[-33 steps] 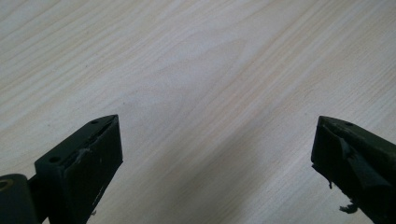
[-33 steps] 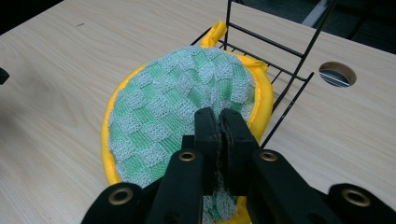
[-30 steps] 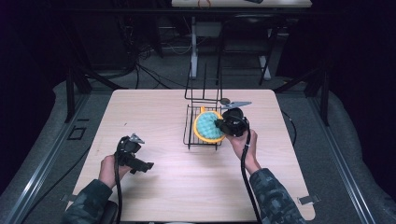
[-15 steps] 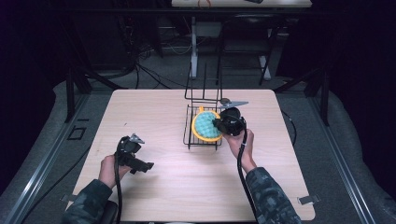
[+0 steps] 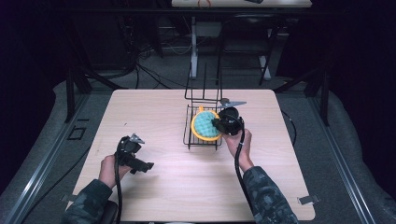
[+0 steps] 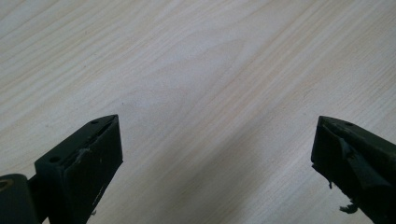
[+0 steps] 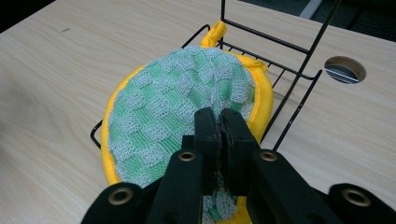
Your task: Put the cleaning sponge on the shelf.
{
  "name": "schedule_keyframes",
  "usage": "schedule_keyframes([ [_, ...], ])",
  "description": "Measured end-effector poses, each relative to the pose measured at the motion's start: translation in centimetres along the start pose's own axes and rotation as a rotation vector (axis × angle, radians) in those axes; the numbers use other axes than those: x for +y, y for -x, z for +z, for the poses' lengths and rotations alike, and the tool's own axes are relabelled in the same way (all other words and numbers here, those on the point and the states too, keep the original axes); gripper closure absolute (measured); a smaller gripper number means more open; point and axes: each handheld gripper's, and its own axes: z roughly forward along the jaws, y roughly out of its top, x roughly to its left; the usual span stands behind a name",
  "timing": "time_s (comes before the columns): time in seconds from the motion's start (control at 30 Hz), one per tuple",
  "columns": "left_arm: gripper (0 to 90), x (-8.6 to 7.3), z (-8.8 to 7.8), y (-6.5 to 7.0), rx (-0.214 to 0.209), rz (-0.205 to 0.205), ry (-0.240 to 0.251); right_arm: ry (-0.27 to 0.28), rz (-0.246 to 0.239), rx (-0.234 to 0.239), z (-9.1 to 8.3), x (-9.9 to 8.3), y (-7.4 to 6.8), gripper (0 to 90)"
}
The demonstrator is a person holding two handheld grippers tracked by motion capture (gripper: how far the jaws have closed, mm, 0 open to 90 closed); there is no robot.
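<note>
A round green-and-yellow pot holder (image 7: 182, 116) lies in a black wire rack (image 5: 202, 126) near the middle of the light wooden tabletop (image 5: 177, 182), its yellow rim draped over the rack's front edge. The right hand-held gripper (image 7: 219, 122) pinches the pot holder's near edge, jaws closed tight on the checked fabric. The left hand-held gripper (image 5: 140, 164) hovers well apart over bare wood, jaws spread wide and holding nothing.

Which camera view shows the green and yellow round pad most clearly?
The right gripper view: the pad is close, its green checked weave and yellow rim visible, lying on the wire rack. The high view shows it small. The left gripper view looks at bare table.
</note>
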Motion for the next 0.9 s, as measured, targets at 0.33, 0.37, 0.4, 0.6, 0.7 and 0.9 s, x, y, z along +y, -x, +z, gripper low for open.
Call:
schedule_keyframes([
  [0.33, 2.2, 0.0, 0.0, 0.0, -0.001, 0.001, 0.001, -0.005, 0.014, -0.012, 0.8, -0.1, 0.2, 86.5],
  [0.37, 2.2, 0.0, 0.0, 0.0, -0.003, 0.000, 0.001, -0.009, 0.020, -0.011, 0.9, -0.1, 0.1, 86.5],
  [0.4, 2.2, 0.0, 0.0, 0.0, -0.003, 0.001, 0.000, -0.012, 0.022, -0.012, 0.9, -0.1, 0.1, 86.5],
  [0.6, 2.2, 0.0, 0.0, 0.0, -0.004, 0.001, 0.000, -0.027, 0.031, -0.015, 1.7, -0.3, 0.1, 86.4],
  [0.7, 2.2, 0.0, 0.0, 0.0, -0.006, 0.001, 0.001, -0.032, 0.035, -0.018, 2.1, -0.4, 0.0, 86.3],
  [0.9, 2.2, 0.0, 0.1, 0.1, -0.002, 0.006, -0.003, -0.054, 0.035, -0.023, 2.9, -0.8, -0.4, 86.1],
])
